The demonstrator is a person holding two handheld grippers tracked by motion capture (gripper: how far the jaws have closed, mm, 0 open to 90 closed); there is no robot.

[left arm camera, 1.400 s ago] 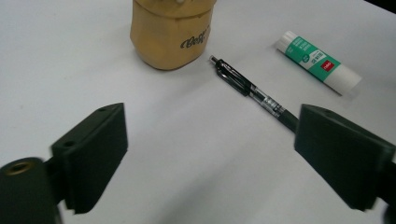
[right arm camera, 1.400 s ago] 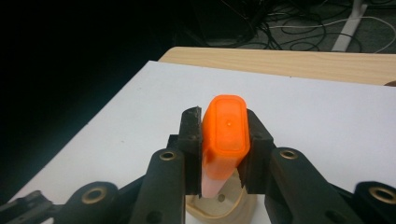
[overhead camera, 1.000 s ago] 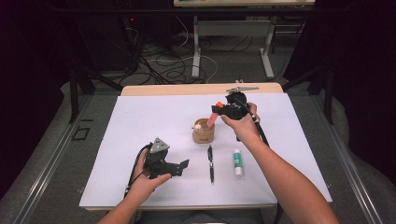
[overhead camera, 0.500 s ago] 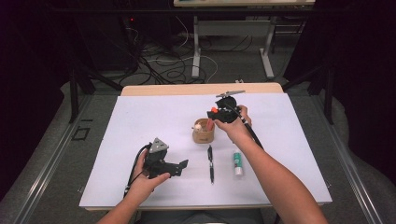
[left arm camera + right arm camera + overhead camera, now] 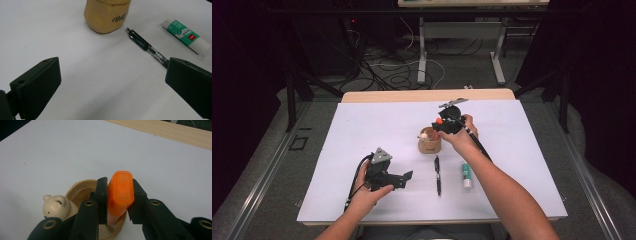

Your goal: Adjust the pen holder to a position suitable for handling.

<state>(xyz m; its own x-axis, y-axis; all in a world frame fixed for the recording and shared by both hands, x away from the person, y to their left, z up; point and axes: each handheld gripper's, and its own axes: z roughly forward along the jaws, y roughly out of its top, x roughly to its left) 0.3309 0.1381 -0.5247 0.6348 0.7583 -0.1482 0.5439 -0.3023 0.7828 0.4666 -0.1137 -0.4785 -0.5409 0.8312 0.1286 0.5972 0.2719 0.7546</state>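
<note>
My right gripper is shut on an orange cap-topped marker, held upright. The marker's lower end dips inside a round wooden cup, which has a small cream bear figure on its rim. My left gripper rests low on the white sheet with its jaws wide open and nothing between them. Ahead of it stands the cup, and a black pen lies near the right jaw.
A green-and-white glue stick lies to the right of the pen. A white sheet covers most of the wooden table. Cables and metal stands lie on the floor beyond the far edge.
My right gripper has moved down and left with the orange marker, bringing it over and into the cup. The left gripper has stayed still.
</note>
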